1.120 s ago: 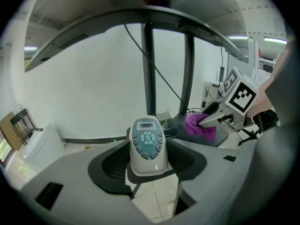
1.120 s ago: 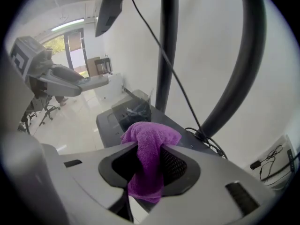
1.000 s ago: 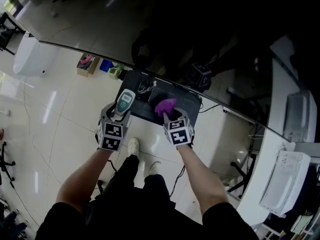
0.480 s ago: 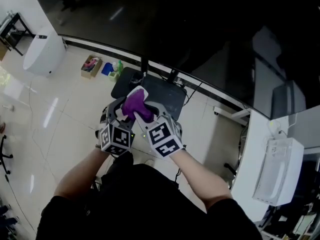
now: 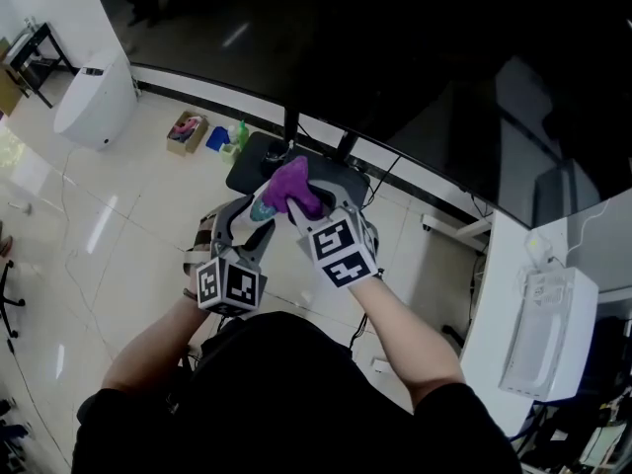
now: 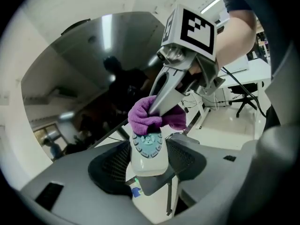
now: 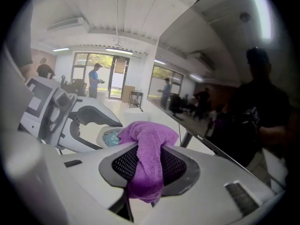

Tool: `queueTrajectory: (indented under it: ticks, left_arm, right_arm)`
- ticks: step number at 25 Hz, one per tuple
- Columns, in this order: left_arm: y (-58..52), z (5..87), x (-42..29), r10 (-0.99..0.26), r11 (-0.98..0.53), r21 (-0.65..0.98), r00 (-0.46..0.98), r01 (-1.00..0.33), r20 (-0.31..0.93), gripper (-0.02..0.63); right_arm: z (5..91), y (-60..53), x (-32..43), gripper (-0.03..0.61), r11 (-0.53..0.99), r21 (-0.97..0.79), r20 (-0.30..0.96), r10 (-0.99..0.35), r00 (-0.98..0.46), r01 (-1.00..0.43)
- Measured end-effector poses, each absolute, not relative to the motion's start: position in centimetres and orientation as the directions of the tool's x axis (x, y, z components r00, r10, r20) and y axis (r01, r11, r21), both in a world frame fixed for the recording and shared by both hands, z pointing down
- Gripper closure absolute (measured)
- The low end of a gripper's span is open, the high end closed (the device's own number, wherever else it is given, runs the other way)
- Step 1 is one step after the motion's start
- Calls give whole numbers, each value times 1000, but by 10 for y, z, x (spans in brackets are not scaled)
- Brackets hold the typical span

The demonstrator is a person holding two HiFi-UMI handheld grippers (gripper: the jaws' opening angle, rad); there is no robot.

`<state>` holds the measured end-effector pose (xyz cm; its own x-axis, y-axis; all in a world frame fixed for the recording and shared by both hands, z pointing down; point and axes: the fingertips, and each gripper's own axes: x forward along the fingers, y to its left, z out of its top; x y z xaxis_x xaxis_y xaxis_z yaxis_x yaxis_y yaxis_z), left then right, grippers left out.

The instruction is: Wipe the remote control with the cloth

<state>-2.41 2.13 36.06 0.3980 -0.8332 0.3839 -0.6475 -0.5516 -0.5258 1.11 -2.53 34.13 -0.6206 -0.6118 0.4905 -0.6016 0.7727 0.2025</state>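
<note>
Screen, dark and wide, fills the space ahead of me. My left gripper has its jaws clamped on the white remote control. My right gripper has its jaws pinching the purple cloth, which is pressed on the remote's upper end.

Open floor lies left — the big dark screen blocks the way ahead.
</note>
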Motion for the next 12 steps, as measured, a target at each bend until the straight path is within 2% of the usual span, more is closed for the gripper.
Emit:
queueTrajectory:
  ticks: [3, 6, 9, 12]
  left_arm:
    - [23, 358, -36, -833, -552, -516, 400, -655, 383, 380]
    - [18, 354, -48, -835, -547, -506, 396, -667, 381, 380]
    - [17, 346, -50, -836, -548, -521, 410, -655, 364, 380]
    - [24, 342, -53, -830, -557, -535, 428, -635, 357, 380]
  right_arm:
    - [323, -24, 6, 446, 757, 198, 454, -634, -626, -623]
    - [307, 6, -28, 446, 801, 195, 430, -588, -685, -566]
    - [315, 30, -62, 446, 851, 185, 463, -516, -720, -491]
    - [321, 30, -70, 446, 851, 197, 485, -516, -706, -487]
